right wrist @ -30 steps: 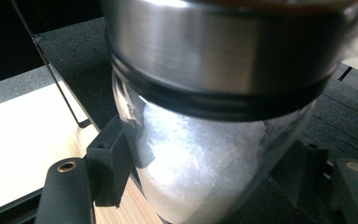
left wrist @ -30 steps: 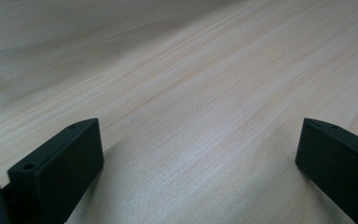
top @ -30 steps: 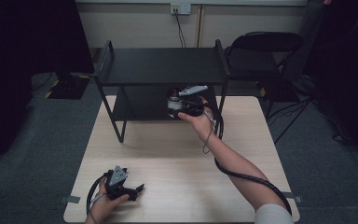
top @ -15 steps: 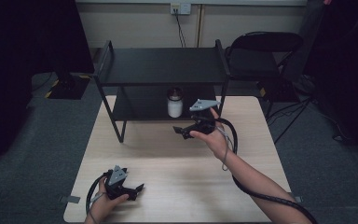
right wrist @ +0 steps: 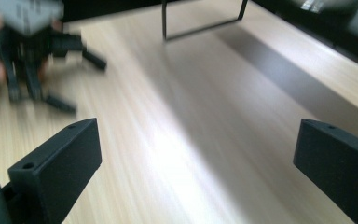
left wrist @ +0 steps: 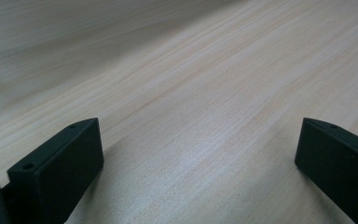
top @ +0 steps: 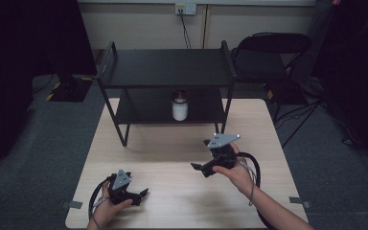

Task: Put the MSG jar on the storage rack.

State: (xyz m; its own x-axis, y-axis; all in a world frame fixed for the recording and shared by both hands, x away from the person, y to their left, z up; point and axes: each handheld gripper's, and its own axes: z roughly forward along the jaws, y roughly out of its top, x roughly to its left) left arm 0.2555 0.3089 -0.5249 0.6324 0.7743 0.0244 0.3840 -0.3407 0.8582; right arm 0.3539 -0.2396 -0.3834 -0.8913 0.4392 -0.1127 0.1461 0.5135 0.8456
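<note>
High view puts the jar [top: 179, 106], white with a dark lid, upright on the lower shelf of the black rack [top: 167, 67], near the middle and close to the front edge. Nothing touches it. Nearer the person, the right gripper [top: 202, 168] hovers over the wooden table [top: 172, 143] in a hand, well apart from the jar, its jaws spread wide with only bare wood between them. At the table's near left corner the left gripper [top: 143, 194] rests low on the wood, jaws likewise spread and empty. Behind the rack stands a dark chair [top: 273, 48].
</note>
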